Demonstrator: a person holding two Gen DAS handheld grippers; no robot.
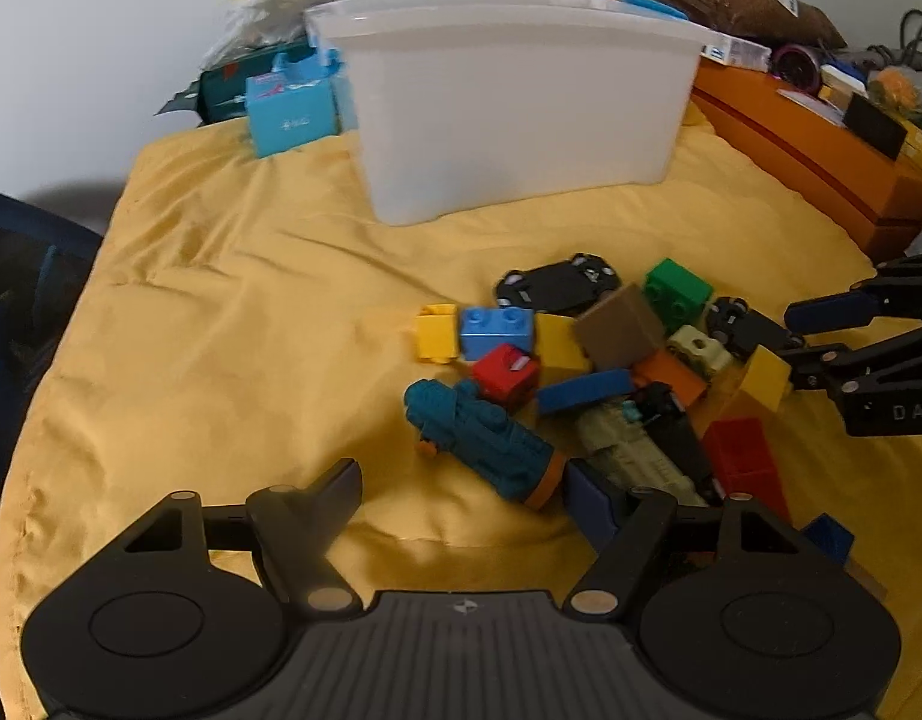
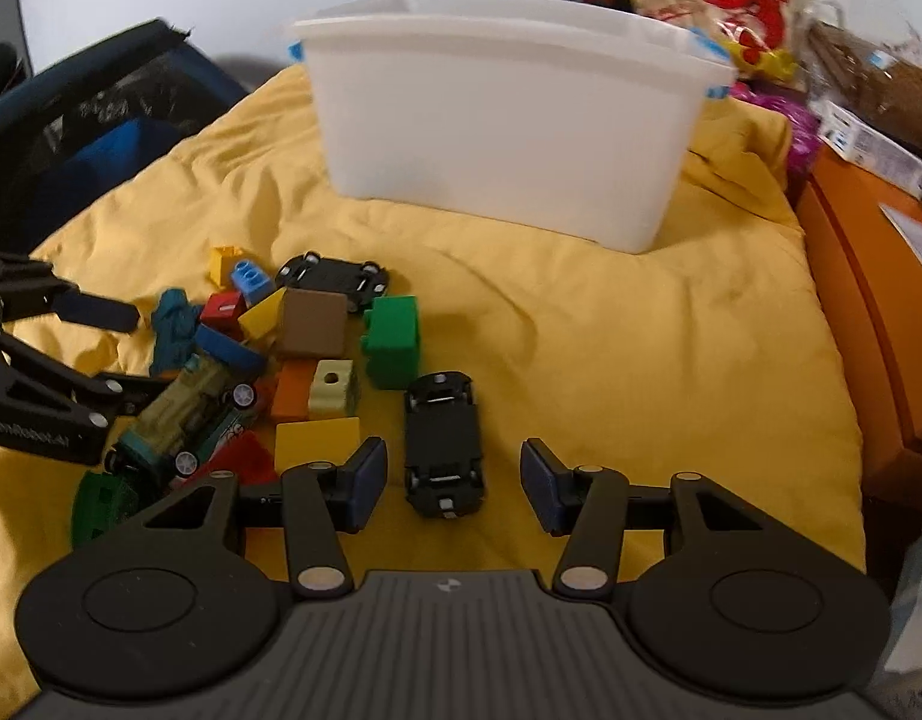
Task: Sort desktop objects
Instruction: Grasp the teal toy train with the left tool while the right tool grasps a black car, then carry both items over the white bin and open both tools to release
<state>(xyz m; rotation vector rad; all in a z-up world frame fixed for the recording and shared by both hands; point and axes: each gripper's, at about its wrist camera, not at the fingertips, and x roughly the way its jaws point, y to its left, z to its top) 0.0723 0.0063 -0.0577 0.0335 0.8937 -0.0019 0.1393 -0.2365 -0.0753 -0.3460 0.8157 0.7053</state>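
A pile of toy bricks and toy cars lies on the yellow cloth [image 1: 221,312]. A teal toy train [image 1: 482,435] lies just ahead of my left gripper [image 1: 467,489], which is open and empty. My right gripper [image 2: 452,480] is open, its fingers on either side of an upturned black toy car [image 2: 443,441] on the cloth. A second black car [image 2: 335,279] lies behind a brown block [image 2: 314,324] and a green brick [image 2: 392,342]. The white plastic bin [image 1: 515,102] stands behind the pile. The right gripper also shows in the left wrist view [image 1: 788,336].
An orange box [image 1: 821,162] lies to the right of the cloth. A blue carton [image 1: 290,111], snack bags [image 2: 719,6] and clutter stand behind the bin. A dark chair [image 2: 83,120] is at the left edge.
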